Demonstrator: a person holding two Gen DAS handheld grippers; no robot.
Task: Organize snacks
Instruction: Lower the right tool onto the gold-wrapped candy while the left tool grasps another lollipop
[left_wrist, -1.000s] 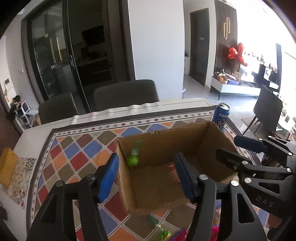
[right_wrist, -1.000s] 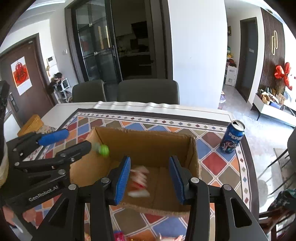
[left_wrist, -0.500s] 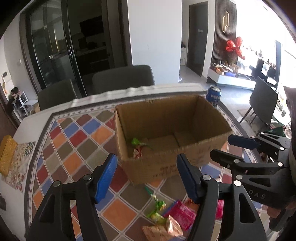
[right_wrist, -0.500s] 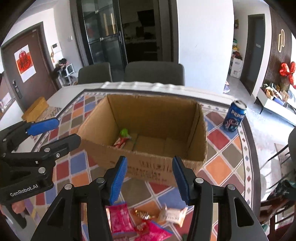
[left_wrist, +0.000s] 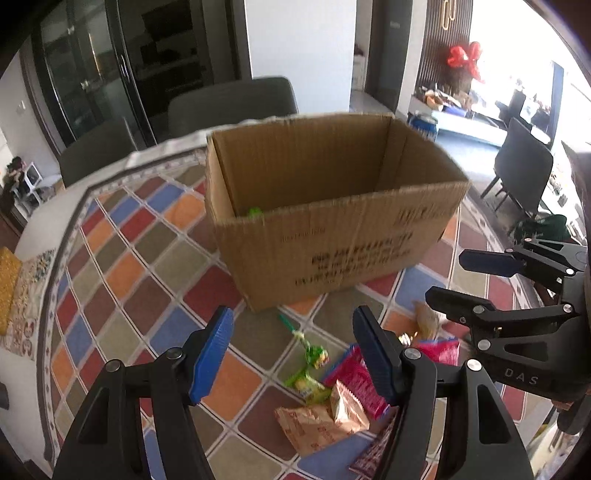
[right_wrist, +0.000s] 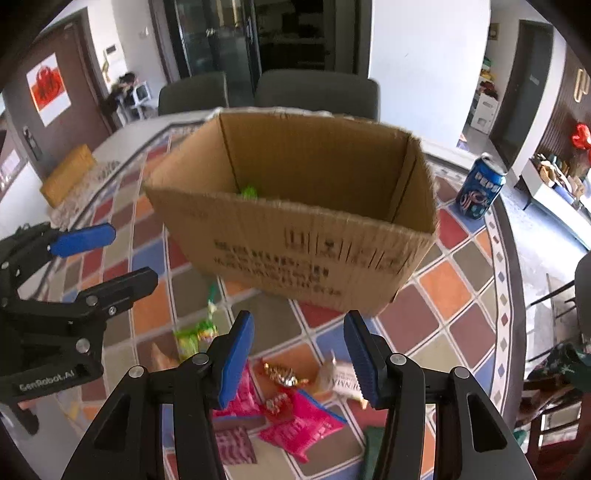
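Note:
An open cardboard box (left_wrist: 332, 240) (right_wrist: 295, 251) stands on the chequered tablecloth, with a green snack (left_wrist: 255, 212) (right_wrist: 249, 191) showing inside near its left wall. In front of the box lies a loose pile of snacks: green packets (left_wrist: 312, 369) (right_wrist: 195, 338), pink packets (left_wrist: 354, 376) (right_wrist: 295, 424), a tan packet (left_wrist: 314, 424) and a gold-wrapped sweet (right_wrist: 282, 373). My left gripper (left_wrist: 291, 354) (right_wrist: 133, 254) hangs open above the green packets. My right gripper (right_wrist: 297, 360) (left_wrist: 445, 277) is open over the sweet and the pink packets. Neither holds anything.
A blue Pepsi can (right_wrist: 478, 188) stands on the table right of the box. A yellow box (right_wrist: 70, 179) sits at the table's left edge. Dark chairs (right_wrist: 317, 86) stand behind the table, and another chair (left_wrist: 524, 166) is off to the right.
Both grippers have drawn back from over the box and sunk, tilting down. The snacks that were falling now lie in the box. The pile in front has come into view.

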